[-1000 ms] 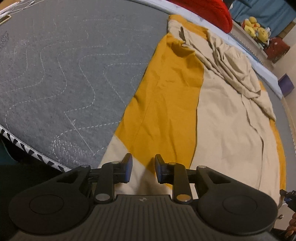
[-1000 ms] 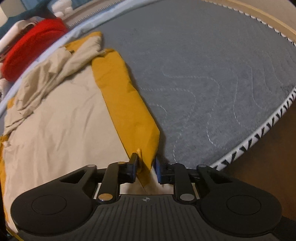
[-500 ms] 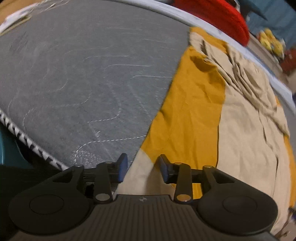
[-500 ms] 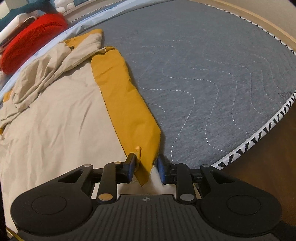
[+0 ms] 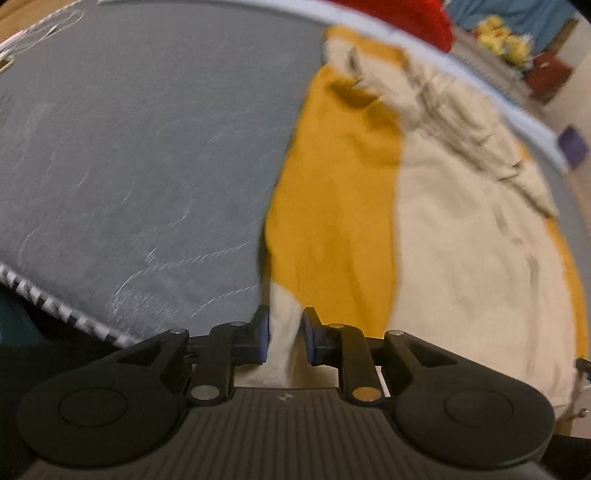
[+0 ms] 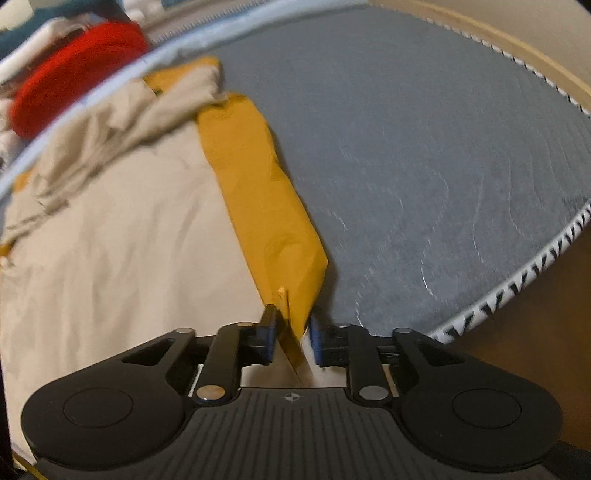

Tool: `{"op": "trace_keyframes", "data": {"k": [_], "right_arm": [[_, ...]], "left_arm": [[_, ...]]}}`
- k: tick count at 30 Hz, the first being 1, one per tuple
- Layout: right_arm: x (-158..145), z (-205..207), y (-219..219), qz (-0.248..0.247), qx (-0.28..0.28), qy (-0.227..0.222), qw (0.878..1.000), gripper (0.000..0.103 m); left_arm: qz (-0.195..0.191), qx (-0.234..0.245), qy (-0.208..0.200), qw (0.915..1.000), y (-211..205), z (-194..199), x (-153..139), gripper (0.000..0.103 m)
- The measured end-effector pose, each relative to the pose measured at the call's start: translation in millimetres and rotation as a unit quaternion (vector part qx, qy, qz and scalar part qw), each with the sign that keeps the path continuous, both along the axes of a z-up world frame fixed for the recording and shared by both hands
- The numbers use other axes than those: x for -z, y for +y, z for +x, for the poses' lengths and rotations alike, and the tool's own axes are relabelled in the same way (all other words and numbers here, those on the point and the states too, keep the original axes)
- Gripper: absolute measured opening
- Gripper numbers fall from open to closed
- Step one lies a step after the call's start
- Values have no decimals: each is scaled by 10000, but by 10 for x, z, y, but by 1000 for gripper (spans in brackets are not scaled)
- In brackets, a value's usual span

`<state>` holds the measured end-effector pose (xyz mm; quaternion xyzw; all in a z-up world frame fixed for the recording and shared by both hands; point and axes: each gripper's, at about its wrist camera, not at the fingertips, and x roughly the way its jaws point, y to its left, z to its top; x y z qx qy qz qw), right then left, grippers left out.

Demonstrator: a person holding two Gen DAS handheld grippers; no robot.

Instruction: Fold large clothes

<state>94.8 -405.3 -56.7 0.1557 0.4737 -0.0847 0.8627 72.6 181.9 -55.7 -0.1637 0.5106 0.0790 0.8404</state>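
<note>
A large beige and mustard-yellow garment (image 5: 424, 229) lies spread on a grey quilted mattress (image 5: 147, 147). My left gripper (image 5: 284, 338) is at its near left corner, with a raised fold of beige cloth between the partly closed fingers. In the right wrist view the same garment (image 6: 122, 240) has a yellow strip (image 6: 266, 206) along its right edge. My right gripper (image 6: 291, 336) has the yellow corner standing up between its fingers, which are a small gap apart. Both views are blurred by motion.
A red cushion (image 6: 74, 74) lies beyond the mattress's far edge. Yellow plush toys (image 5: 498, 33) and a dark red box (image 5: 546, 74) stand at the far right. The mattress's black-and-white trim (image 6: 517, 284) marks its near edge.
The left gripper has narrowed around the beige corner, and cloth now rises between its fingers. The right gripper still has the yellow corner between its fingers. Both views shifted and blurred.
</note>
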Motion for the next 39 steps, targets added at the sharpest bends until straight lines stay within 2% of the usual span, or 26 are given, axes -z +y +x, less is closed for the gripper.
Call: {"op": "trace_keyframes", "data": {"k": [4, 7, 8, 9, 10, 12, 15, 21, 25, 30, 33, 36, 39], "right_arm": [[13, -18, 4, -30, -40, 2, 10000, 22], [17, -21, 13, -36, -28, 5, 10000, 22], [19, -23, 21, -43, -36, 2, 10000, 20], [16, -24, 30, -53, -56, -5, 10000, 14], [8, -32, 34, -54, -76, -26, 10000, 12], [-33, -45, 37, -15, -97, -123, 9999, 8], [-193, -88, 54, 27, -126, -405, 9991, 7], [-782, -204, 102, 390, -494, -1190, 9909, 6], [-1164, -326, -23, 900, -489, -1626, 9814, 5], [-1545, -555, -250, 1451, -491, -2032, 9671, 5], [-1760, -778, -342, 1530, -592, -2209, 9614, 5], [-1944, -1096, -389, 1393, -770, -2368, 9584, 5], [-2089, -1444, -486, 1413, -759, -2526, 9542, 5]], "left_arm": [[-119, -247, -58, 9996, 81, -5, -4, 23], [-113, -215, -65, 9997, 91, -49, 0, 23], [-71, -148, -66, 9998, 61, -49, -8, 23], [-9, -97, -80, 9999, 36, -47, -16, 22], [61, -64, -126, 9999, 18, -47, -40, 12], [91, -28, -303, 9995, -25, -65, -99, 6], [291, 201, -556, 9978, -132, -92, -266, 5], [147, 602, -1144, 9915, -190, -174, -851, 4], [-89, 756, -1612, 9840, -99, -259, -1299, 4], [-550, 805, -1925, 9764, 101, -413, -1693, 3], [-838, 860, -1977, 9729, 257, -610, -1920, 3], [-1190, 885, -1964, 9692, 438, -876, -2124, 3], [-1324, 954, -1849, 9691, 566, -1123, -2322, 3]]}}
